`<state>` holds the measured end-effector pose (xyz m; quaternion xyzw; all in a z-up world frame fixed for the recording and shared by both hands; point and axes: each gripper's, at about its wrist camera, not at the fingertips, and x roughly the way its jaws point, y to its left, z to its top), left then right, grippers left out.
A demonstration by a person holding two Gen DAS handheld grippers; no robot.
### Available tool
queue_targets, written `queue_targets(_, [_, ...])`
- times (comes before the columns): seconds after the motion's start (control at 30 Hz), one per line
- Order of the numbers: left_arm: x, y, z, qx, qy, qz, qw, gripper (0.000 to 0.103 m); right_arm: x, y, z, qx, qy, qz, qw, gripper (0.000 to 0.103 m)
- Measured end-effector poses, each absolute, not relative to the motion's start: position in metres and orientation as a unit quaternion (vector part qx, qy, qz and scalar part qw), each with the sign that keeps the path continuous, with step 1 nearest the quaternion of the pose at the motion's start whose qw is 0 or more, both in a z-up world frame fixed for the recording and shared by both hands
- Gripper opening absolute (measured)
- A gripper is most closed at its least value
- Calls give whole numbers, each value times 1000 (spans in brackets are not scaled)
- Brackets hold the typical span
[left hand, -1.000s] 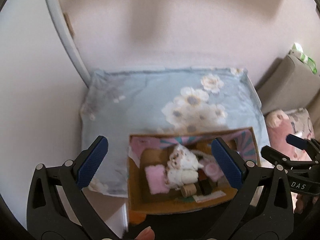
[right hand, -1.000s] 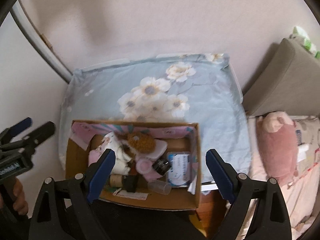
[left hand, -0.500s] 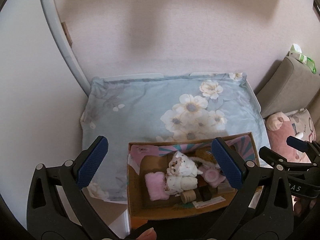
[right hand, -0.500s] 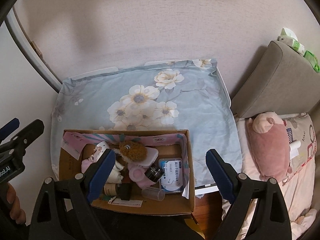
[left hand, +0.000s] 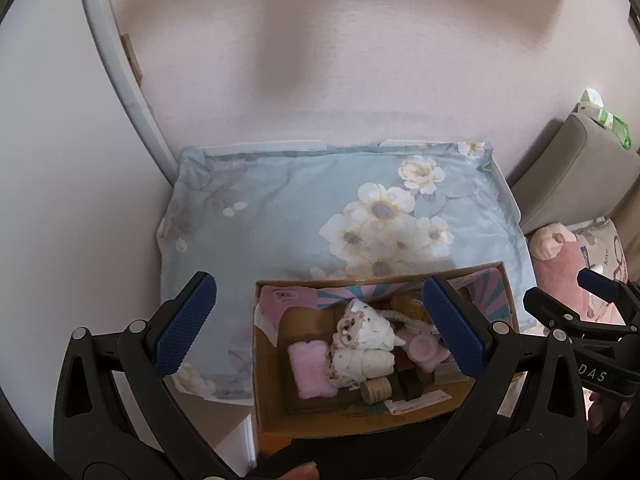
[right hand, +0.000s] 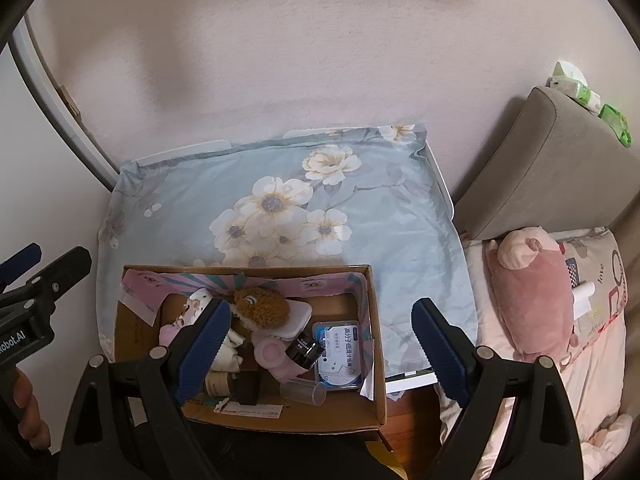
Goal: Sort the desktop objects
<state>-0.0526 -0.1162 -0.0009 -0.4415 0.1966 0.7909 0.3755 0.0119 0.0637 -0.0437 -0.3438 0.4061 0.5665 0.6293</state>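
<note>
Right wrist view first: the right gripper (right hand: 320,352) hangs with its blue pads spread wide, nothing between them, looking down on the cardboard box (right hand: 376,344) at about 6 o'clock. Same deal in the left wrist view, where the left gripper (left hand: 320,330) is wide apart, empty, and hovering over the same box from the other side. All the small stuff sits inside the box: a fuzzy brown toy (right hand: 262,306), a white case (right hand: 298,318) under it, a black jar (right hand: 306,350), a blue-and-white packet (right hand: 338,350) at 3 o'clock in the box, a clear cup (right hand: 302,392) on its side near the front wall, a rolled pink cloth (left hand: 312,368) and a bundled white cloth (left hand: 362,340). That fits either a pile waiting to come out or one just packed away; can't tell which. What could go wrong: everything's heaped and overlapping, so a pinch at one piece could drag a neighbour, and the clear cup looks ready to roll. The box also sits at the near edge of the floral blue cloth (right hand: 360,208), so a push could tip it off. Around it: pale pink wall at 12 o'clock, grey cushion (right hand: 552,168) and pink plush pillow (right hand: 532,300) at 3 o'clock.
</note>
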Motion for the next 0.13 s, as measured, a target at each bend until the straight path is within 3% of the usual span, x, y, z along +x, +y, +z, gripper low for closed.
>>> queue_targets(0.13, [-52, -117, -1, -438, 198, 793, 375, 103, 9, 64, -43, -344, 405, 569, 628, 90])
